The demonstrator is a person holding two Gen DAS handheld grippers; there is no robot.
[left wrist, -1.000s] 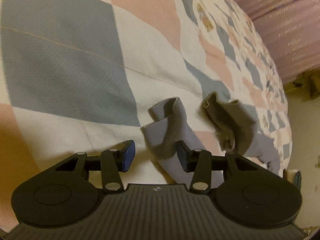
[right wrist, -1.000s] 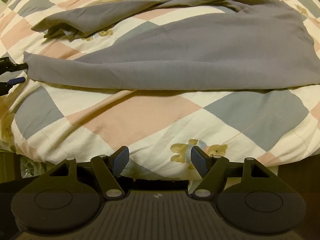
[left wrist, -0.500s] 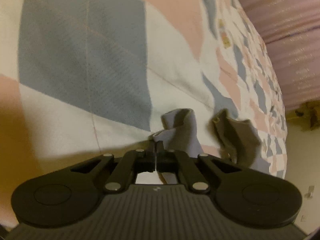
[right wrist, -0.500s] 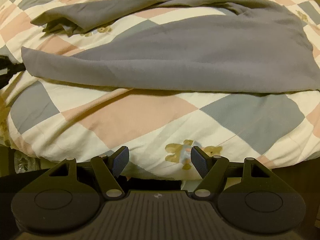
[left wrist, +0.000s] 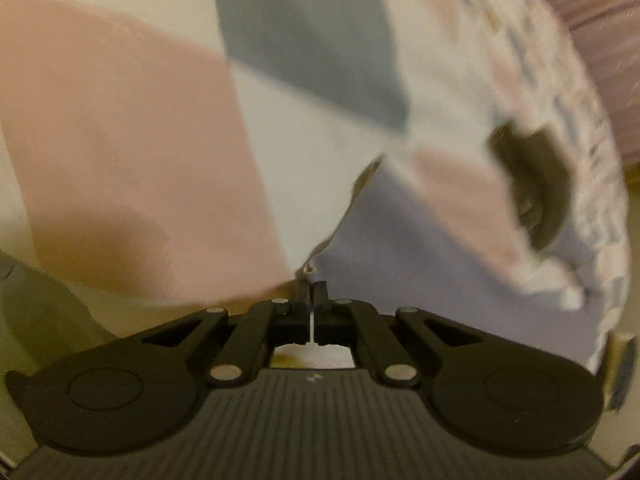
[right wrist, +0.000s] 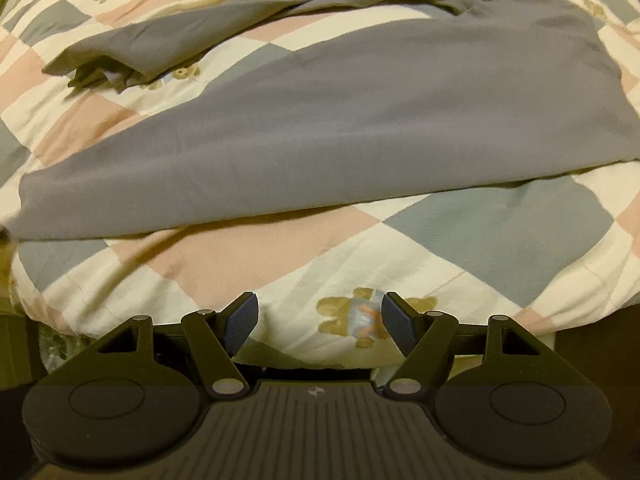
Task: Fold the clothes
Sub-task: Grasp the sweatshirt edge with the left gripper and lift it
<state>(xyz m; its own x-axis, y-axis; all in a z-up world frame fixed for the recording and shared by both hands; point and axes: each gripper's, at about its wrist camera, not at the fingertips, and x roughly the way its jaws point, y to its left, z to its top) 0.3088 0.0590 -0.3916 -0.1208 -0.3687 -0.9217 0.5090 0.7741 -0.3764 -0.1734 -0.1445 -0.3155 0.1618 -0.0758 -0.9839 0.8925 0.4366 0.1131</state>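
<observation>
1. Now, nearest to me on the left wrist view, my left claw is clenched, its two black fingers pressed together on the corner of the grey garment.
2. From that pinched corner the cloth spreads away to the right of the view, its edge running up and away from the claw over the quilt.
3. The whole left view is blurred, so I cannot read the cloth's folds there.
4. Farther right in that view a dark olive crumpled bit lies on the quilt; I cannot tell whether it belongs to the garment.
5. On the right wrist view, my right claw is released, its blue pads standing apart with nothing between them.
6. It hangs over the bed's near edge, above a bear print on the quilt.
7. Beyond a strip of bare checked quilt, the garment lies spread across the bed, its near hem running from left to right.
8. Farthest off, a sleeve stretches to the left, its end rumpled on the quilt.
</observation>
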